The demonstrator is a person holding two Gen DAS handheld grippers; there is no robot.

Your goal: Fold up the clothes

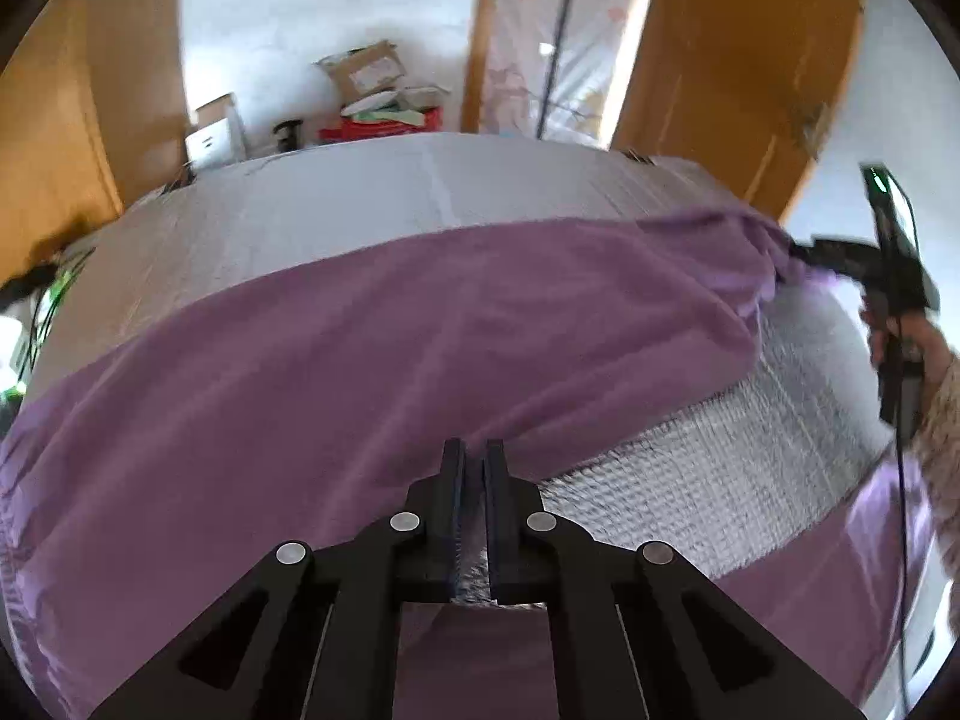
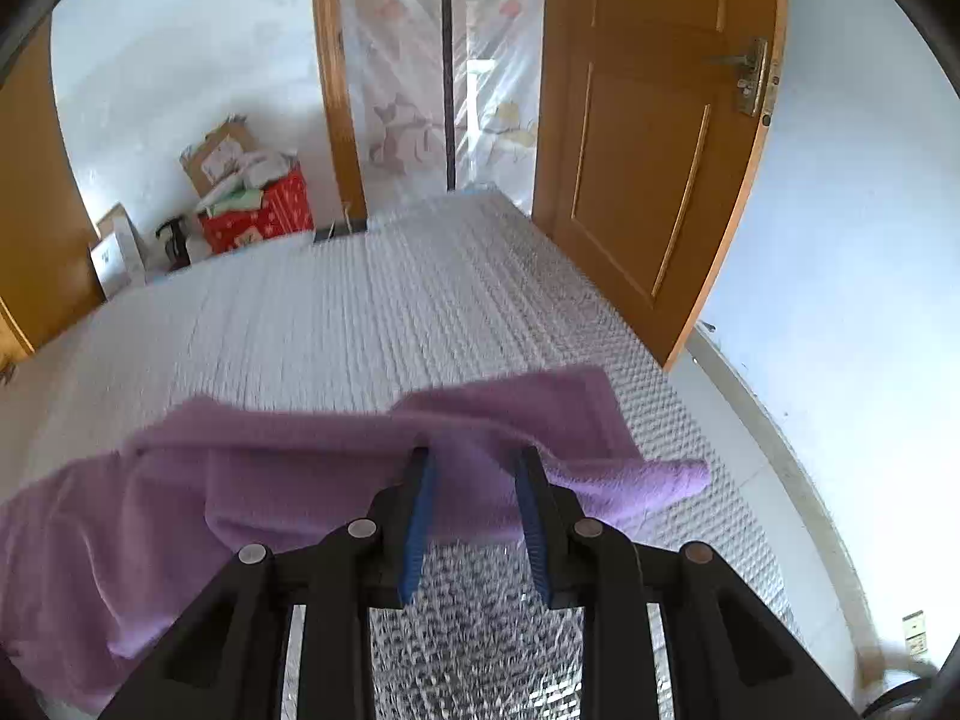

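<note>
Purple cloth [image 1: 420,324] is soft and limp: your left gripper [image 1: 477,462] fingers pinch its six-o'clock edge, right gripper [image 2: 474,468] fingers clamp bunched fabric.

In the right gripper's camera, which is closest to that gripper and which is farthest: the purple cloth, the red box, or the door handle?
1. The purple cloth, right at the right gripper, bunched between its fingers.
2. The red box, on the floor past the bed's far end, to the left.
3. The door handle, high up on the right. Box and handle are both far back and close to call.
</note>
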